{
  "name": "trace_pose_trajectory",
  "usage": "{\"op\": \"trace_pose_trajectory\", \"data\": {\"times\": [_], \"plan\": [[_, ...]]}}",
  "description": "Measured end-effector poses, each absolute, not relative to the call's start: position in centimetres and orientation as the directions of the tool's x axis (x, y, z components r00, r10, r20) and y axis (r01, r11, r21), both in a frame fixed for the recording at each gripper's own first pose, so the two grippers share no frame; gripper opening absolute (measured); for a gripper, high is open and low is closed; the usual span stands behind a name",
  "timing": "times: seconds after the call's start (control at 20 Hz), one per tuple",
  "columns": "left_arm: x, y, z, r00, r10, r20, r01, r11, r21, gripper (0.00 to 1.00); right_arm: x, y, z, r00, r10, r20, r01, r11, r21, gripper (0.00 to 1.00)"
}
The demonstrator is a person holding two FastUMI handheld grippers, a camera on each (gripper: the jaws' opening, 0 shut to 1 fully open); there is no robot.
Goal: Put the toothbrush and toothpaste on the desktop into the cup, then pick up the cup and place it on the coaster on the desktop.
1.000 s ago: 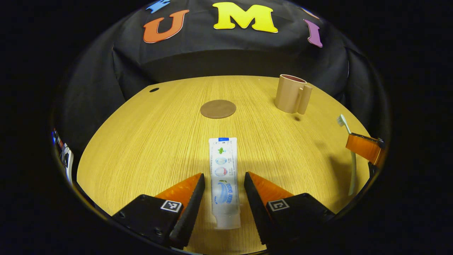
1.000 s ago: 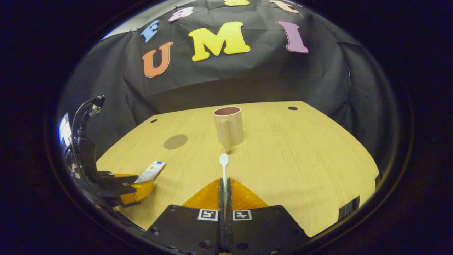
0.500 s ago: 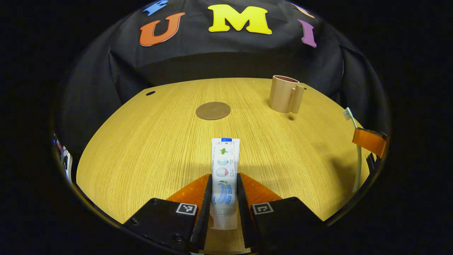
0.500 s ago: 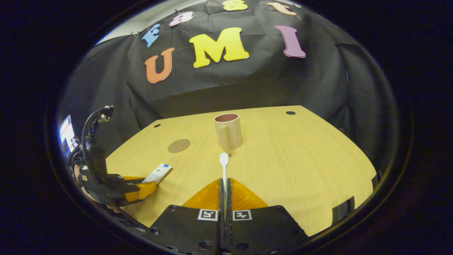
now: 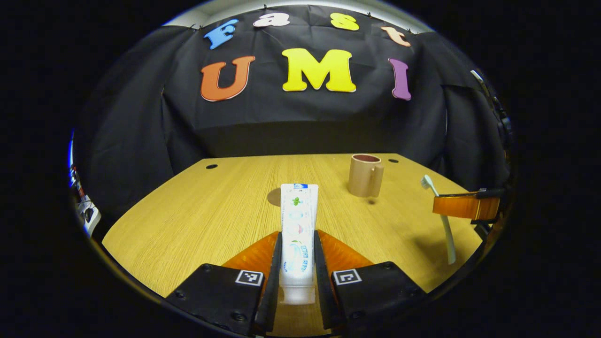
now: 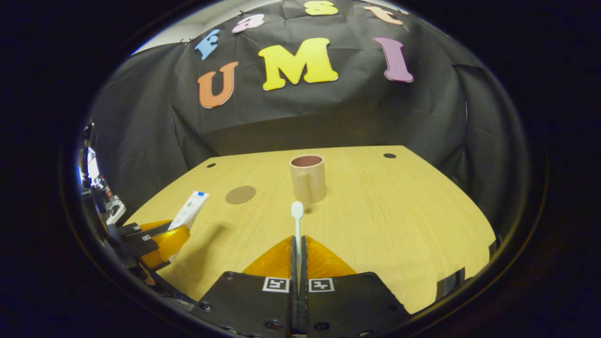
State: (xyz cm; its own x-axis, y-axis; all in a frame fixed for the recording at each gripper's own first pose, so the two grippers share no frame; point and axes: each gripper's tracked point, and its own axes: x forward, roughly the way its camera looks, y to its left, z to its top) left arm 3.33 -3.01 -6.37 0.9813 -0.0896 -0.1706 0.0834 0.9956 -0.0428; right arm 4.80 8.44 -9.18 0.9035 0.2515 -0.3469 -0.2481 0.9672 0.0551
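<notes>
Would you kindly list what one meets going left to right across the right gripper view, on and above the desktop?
Left claw → toothpaste → coaster → toothbrush, with the cup just to its right.

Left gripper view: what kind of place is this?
Probably a staged recording booth, not a bathroom: a black cloth wall behind a bare wooden desktop holding a cup and coaster, both tongs gripping props.
</notes>
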Motion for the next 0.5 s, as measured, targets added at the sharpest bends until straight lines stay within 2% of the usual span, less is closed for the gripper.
{"op": "trace_pose_trajectory", "data": {"times": [0.3, 0.35, 0.4, 0.5], "plan": [[3.9, -1.6, -0.2, 0.997, -0.071, -0.031, 0.068, 0.995, -0.074, 0.40, 7.8, 10.9, -4.4, 0.925, 0.281, -0.255, -0.278, 0.959, 0.051, 0.00], [4.4, -1.5, 0.1, 0.997, -0.071, -0.023, 0.069, 0.994, -0.083, 0.40, 8.5, 11.4, -3.9, 0.925, 0.289, -0.247, -0.285, 0.957, 0.050, 0.04], [4.8, -1.3, 0.4, 0.997, -0.071, -0.020, 0.069, 0.993, -0.095, 0.40, 9.4, 12.0, -3.0, 0.926, 0.295, -0.236, -0.292, 0.955, 0.049, 0.00], [5.7, -1.0, 0.4, 0.997, -0.069, -0.022, 0.066, 0.991, -0.117, 0.40, 11.3, 13.2, -1.2, 0.928, 0.309, -0.207, -0.307, 0.951, 0.041, 0.00]]}}
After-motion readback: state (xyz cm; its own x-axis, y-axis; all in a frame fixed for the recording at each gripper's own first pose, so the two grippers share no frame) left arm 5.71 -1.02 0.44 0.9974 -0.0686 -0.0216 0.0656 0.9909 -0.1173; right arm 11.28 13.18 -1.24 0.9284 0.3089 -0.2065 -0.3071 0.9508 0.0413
